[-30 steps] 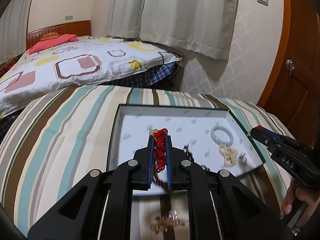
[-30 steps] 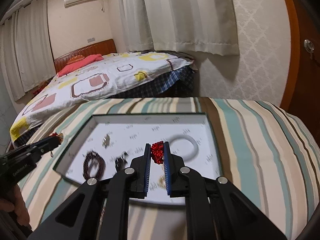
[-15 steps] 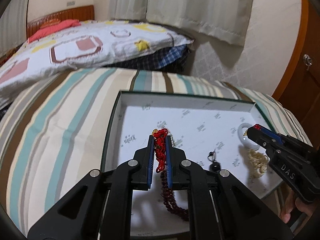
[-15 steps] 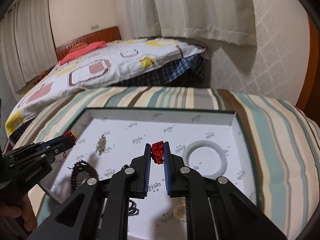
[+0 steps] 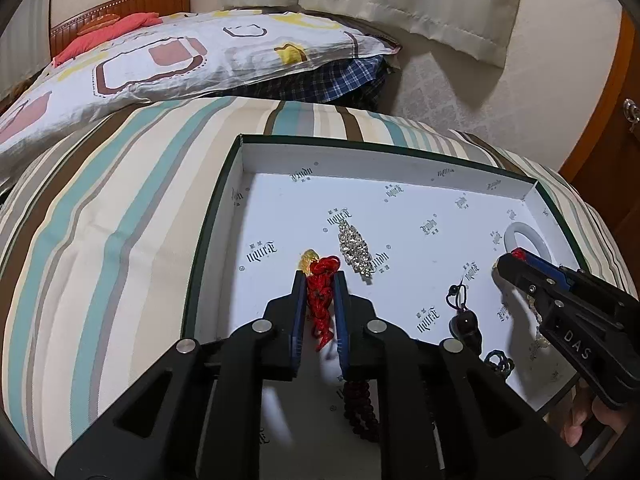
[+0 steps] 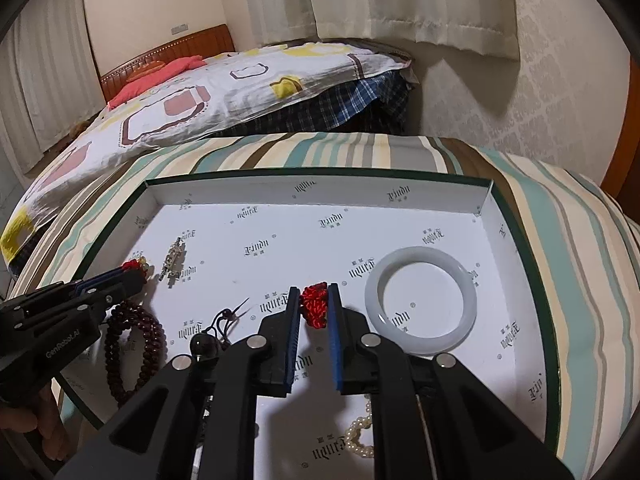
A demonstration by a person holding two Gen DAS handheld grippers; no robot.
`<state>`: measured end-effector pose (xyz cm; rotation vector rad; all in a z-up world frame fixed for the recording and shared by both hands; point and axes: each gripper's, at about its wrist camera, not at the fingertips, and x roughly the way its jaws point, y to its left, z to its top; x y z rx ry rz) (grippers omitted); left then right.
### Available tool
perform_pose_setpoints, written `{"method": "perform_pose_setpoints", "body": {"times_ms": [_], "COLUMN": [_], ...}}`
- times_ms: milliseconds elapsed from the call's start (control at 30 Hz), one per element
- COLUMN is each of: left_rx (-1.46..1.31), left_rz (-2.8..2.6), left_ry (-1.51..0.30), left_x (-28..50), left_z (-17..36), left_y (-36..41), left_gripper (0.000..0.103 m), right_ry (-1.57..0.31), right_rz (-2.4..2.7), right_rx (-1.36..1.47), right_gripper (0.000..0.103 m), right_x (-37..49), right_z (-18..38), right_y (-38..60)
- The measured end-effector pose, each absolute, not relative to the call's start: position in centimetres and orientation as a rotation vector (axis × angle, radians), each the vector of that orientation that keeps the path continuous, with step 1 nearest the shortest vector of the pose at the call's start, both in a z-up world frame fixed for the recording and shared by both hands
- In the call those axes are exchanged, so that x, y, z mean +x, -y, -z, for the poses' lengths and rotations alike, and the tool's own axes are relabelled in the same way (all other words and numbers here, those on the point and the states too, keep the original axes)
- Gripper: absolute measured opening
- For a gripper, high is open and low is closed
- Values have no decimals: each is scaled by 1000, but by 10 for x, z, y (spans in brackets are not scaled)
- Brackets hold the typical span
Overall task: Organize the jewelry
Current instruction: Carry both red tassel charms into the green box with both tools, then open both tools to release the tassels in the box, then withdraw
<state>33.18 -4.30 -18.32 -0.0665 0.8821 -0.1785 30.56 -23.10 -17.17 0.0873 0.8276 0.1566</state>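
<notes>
A white-lined, green-edged box lid (image 5: 224,216) (image 6: 120,220) lies on the striped bed. My left gripper (image 5: 318,280) is shut on one end of a red cord (image 5: 320,300) with a yellow charm (image 5: 309,259), low over the lid's left half. My right gripper (image 6: 314,294) is shut on the cord's other end (image 6: 314,306), beside a white jade bangle (image 6: 422,300). In the lid lie a rhinestone piece (image 5: 354,248) (image 6: 173,260), dark red beads (image 6: 136,344) (image 5: 360,408), a dark pendant on a cord (image 5: 464,324) (image 6: 210,338) and pearls (image 6: 360,436).
The striped bedcover (image 5: 100,240) surrounds the lid on all sides. A patterned quilt (image 5: 160,56) lies on a second bed behind. A wooden door (image 5: 616,128) stands at the right, curtains (image 6: 400,0) at the back wall.
Both grippers have moved forward and down over the lid, each still shut on the red cord. The rhinestone piece now shows ahead of the left gripper.
</notes>
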Motion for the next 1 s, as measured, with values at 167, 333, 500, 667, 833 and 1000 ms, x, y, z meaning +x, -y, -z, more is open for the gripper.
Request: {"method": "perform_pose_setpoints", "body": {"times_ms": [167, 333, 500, 667, 833, 1000], "left_rx": [-62, -48, -69, -81, -89, -104], "left_rz": [186, 192, 189, 192, 187, 183], "left_ry": [-880, -861, -844, -813, -783, -777], "left_x": [330, 325, 318, 303, 280, 257], "left_z": [183, 177, 167, 155, 142, 137], "left_y": [45, 50, 47, 43, 36, 30], "left_gripper": [23, 39, 46, 50, 50, 50], "right_ry": [-818, -790, -748, -722, -711, -710], "right_rz": [-156, -159, -157, -150, -153, -161], "right_rx": [95, 100, 97, 104, 107, 112], "right_gripper": [32, 33, 33, 35, 35, 35], "right_x": [304, 298, 284, 264, 238, 214], "right_z": [170, 159, 143, 132, 128, 127], "right_y": [233, 234, 237, 240, 239, 237]}}
